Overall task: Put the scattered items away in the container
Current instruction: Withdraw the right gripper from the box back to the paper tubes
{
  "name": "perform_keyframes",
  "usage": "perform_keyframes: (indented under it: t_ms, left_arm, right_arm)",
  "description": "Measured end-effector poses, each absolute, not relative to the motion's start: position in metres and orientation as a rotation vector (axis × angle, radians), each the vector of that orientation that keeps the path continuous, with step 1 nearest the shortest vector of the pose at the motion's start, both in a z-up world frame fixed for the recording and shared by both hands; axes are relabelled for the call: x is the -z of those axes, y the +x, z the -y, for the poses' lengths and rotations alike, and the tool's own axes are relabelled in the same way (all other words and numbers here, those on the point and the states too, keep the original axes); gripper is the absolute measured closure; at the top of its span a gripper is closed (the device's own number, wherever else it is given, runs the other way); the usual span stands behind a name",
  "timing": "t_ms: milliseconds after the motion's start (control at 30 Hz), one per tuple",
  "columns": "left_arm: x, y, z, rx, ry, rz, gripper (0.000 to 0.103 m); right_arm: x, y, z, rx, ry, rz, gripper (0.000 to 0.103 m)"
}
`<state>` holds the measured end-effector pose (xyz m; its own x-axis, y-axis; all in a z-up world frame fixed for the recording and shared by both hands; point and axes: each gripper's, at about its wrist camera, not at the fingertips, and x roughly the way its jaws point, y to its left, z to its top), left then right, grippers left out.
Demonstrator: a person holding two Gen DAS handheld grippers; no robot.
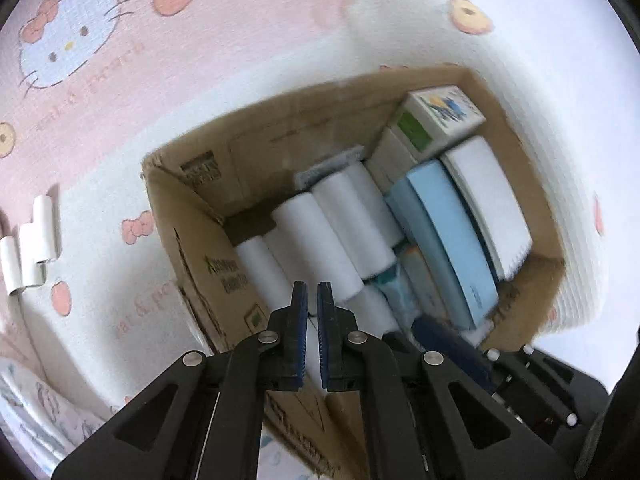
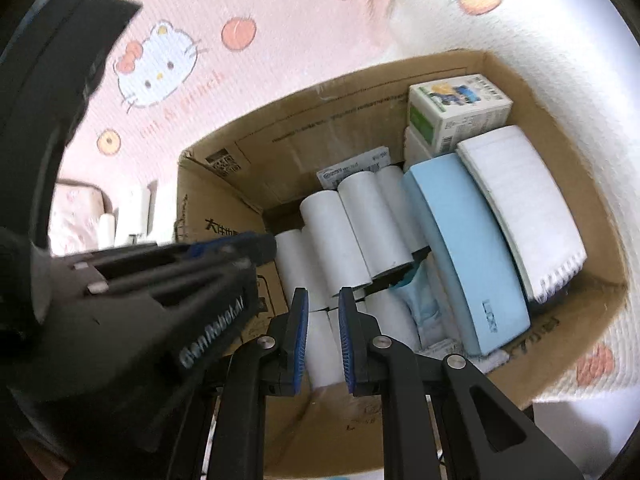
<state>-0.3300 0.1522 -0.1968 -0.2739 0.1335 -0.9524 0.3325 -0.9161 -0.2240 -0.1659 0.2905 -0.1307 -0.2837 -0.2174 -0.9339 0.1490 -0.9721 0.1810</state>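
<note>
Both my hand-held grippers, left point(image 1: 312, 294) and right point(image 2: 323, 298), narrow, empty over brown cardboard box point(image 1: 188, 216); next fetch white paper tubes point(image 1: 30, 252) at nine o'clock.

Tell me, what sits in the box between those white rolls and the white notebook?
A light blue case on its edge, between the white rolls and the white notebook in the cardboard box; both views show it.

surface: bed with pink and white cat-print cover point(image 1: 248, 40) | on it: open cardboard box point(image 1: 192, 216), upright, near the middle | on it: three white rolls point(image 1: 30, 248) lying side by side, well apart from the box on its left | right of box: cover bunched into a white fold point(image 2: 560, 80)
</note>
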Motion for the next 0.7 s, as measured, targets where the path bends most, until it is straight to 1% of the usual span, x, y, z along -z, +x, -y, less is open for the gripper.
perform_keyframes:
  t_ms: [100,167,233,333,400,467,567,700]
  left_arm:
    - [0.193,-0.321,-0.155,2.47,1.688,-0.578,0.099]
    - [0.201,-0.314,-0.156,2.533,1.622,-0.58,0.1]
    - [0.2,-0.301,-0.155,2.594,1.564,-0.597,0.1]
    - [0.179,-0.282,-0.156,2.692,1.466,-0.589,0.1]
    - [0.158,-0.27,-0.153,2.737,1.401,-0.541,0.1]
    - [0.152,-0.259,-0.145,2.768,1.348,-0.5,0.1]
    - [0.147,-0.239,-0.122,2.794,1.323,-0.531,0.099]
    - [0.156,-0.218,-0.089,2.774,1.298,-0.564,0.099]
  right_arm:
    - [0.115,-0.147,-0.284,2.483,1.603,0.051,0.092]
    - [0.108,-0.134,-0.279,2.547,1.514,0.036,0.092]
    - [0.104,-0.123,-0.272,2.564,1.466,0.051,0.092]
    - [0.099,-0.113,-0.261,2.568,1.39,0.072,0.092]
    - [0.097,-0.106,-0.252,2.614,1.34,0.016,0.092]
    - [0.094,-0.096,-0.241,2.641,1.248,-0.036,0.092]
    - [0.094,-0.085,-0.22,2.658,1.129,-0.094,0.092]
    - [0.098,-0.074,-0.196,2.644,1.06,-0.079,0.092]
